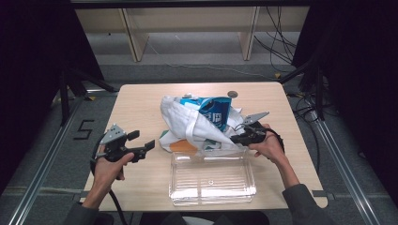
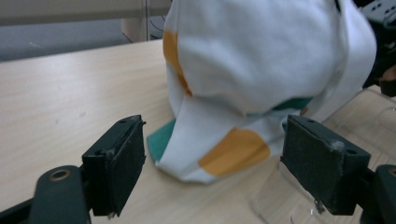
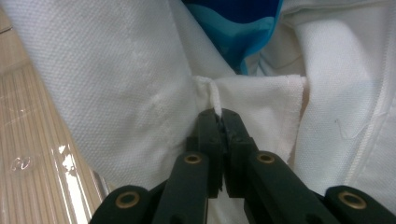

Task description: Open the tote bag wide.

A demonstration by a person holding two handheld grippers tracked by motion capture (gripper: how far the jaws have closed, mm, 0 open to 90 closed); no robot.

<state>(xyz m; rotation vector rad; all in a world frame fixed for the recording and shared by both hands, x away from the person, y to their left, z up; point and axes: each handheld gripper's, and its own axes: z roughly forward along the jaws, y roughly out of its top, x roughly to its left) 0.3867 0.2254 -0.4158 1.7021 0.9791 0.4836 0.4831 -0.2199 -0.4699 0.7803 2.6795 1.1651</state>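
Closest to me sits the clear rectangular plastic tray (image 1: 212,182), on the near edge of the pale wooden table (image 1: 141,105), nothing in it. Just behind it slumps the white cloth tote bag with orange and green patches (image 1: 187,124), and a blue printed snack packet (image 1: 215,111) pokes out of its mouth.

My right gripper (image 1: 239,138) is pinched tight on a fold of the bag's white cloth; in the right gripper view the jaws meet with the hem squeezed between them (image 3: 218,122). My left gripper (image 1: 141,143) hangs wide open, holding nothing, well short of the bag's left corner, with the orange patch (image 2: 233,151) straight ahead between its jaws.

As I read it, the job is to spread the mouth: keep the right pinch firm, bring the left in low and take the opposite edge, not the patch corner lying flat on the table. Pull apart gently, or the packet may tip out.

Watch the tray's rim; it touches the bag's front and could snag. A small dark round object (image 1: 232,94) rests far back, no bother.
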